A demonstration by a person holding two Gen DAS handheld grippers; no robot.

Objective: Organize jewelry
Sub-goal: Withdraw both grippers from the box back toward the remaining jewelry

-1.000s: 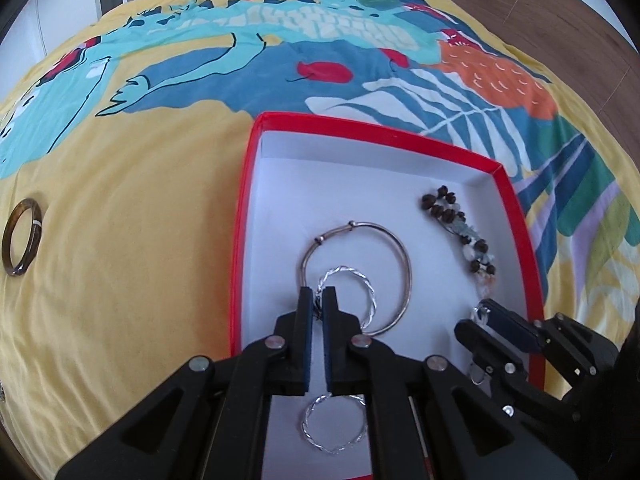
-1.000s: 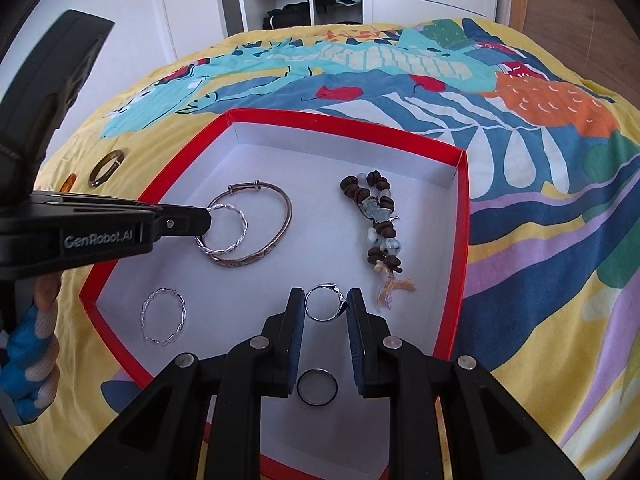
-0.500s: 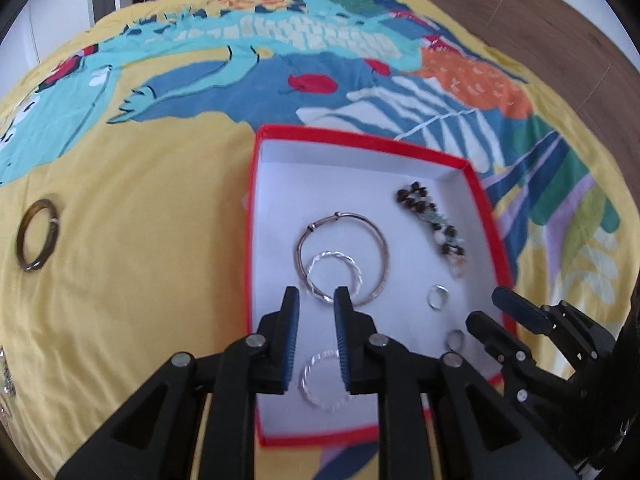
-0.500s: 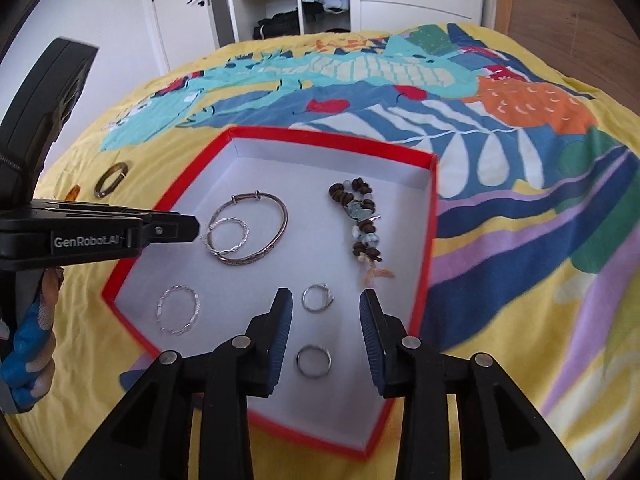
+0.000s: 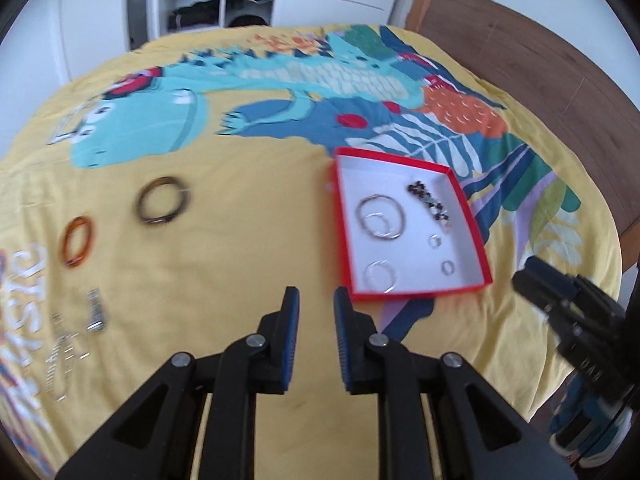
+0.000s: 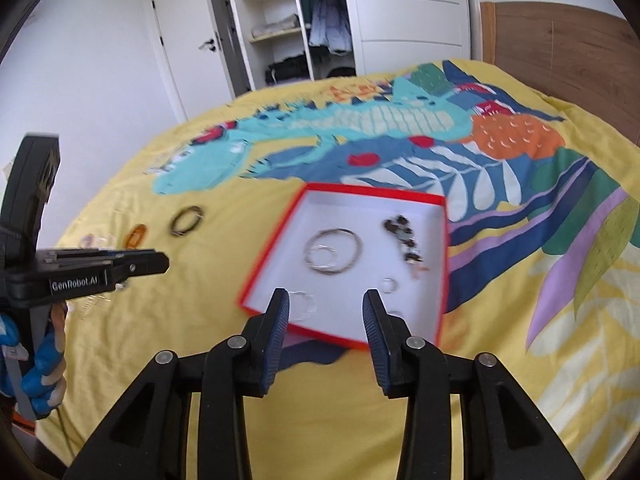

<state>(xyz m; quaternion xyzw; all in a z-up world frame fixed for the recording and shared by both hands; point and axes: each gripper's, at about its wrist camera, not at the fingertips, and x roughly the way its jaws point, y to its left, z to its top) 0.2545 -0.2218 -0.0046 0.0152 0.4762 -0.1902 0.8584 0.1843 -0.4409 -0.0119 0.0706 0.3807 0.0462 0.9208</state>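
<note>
In the left wrist view, at the far left edge, some silver chain pieces (image 5: pixel 66 354) lie on the yellow bedspread (image 5: pixel 224 248), blurred, so their kind cannot be told. Above them is an orange bangle (image 5: pixel 77 246), and to its upper right a dark brown bangle (image 5: pixel 162 199); the two are near each other but apart. At the bottom centre the left gripper (image 5: pixel 315 312) shows a narrow gap between its blue pads, and nothing is between them. Right of centre stands the red box (image 5: pixel 466 210) with a white floor. Inside it lie a large silver bangle (image 5: pixel 382 216) with a twisted silver ring (image 5: pixel 379 224) inside its circle, another twisted ring (image 5: pixel 381 276) near the lower edge, a string of dark beads (image 5: pixel 430 204) toward the right wall, and two small rings (image 5: pixel 435 241) (image 5: pixel 448 267) below the beads. At the far right edge of this view, the right gripper (image 5: pixel 536 280) is seen from the side, outside the box.

In the right wrist view, the left gripper (image 6: pixel 160 266) comes in from the left edge, and a hand in a blue glove (image 6: pixel 38 364) holds its handle. The right gripper (image 6: pixel 325 308) stands at the bottom centre; its jaws are opening, moderately wide, empty, and the near edge of the box shows between them.
</note>
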